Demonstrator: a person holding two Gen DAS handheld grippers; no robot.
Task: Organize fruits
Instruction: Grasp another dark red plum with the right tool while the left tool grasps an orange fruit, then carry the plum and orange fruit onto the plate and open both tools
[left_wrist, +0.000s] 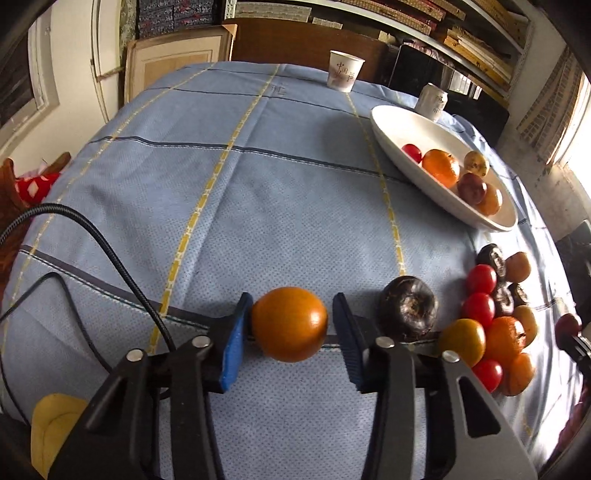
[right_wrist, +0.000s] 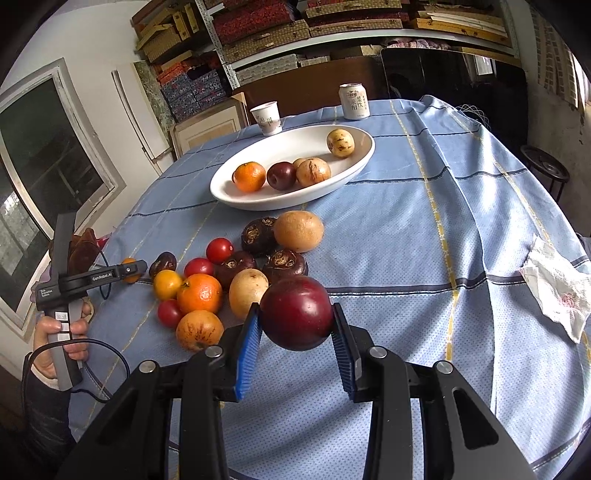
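My left gripper (left_wrist: 290, 325) is shut on a small orange fruit (left_wrist: 289, 324) and holds it above the blue cloth. My right gripper (right_wrist: 297, 314) is shut on a dark red plum (right_wrist: 296, 313). A white oval bowl (left_wrist: 391, 136) (right_wrist: 306, 142) at the back holds several fruits, among them a mandarin (right_wrist: 250, 176). A pile of loose fruits (right_wrist: 229, 273) lies on the cloth between the grippers: red tomatoes, dark water chestnuts, orange and tan fruits. It shows at the right of the left wrist view (left_wrist: 495, 317). The left gripper also shows at the left of the right wrist view (right_wrist: 130, 270).
A paper cup (right_wrist: 267, 118) (left_wrist: 343, 71) and a drink can (right_wrist: 354, 101) (left_wrist: 431, 100) stand behind the bowl. A crumpled tissue (right_wrist: 556, 284) lies at the right. A black cable (left_wrist: 92, 236) runs over the cloth at the left. Shelves of boxes stand behind the table.
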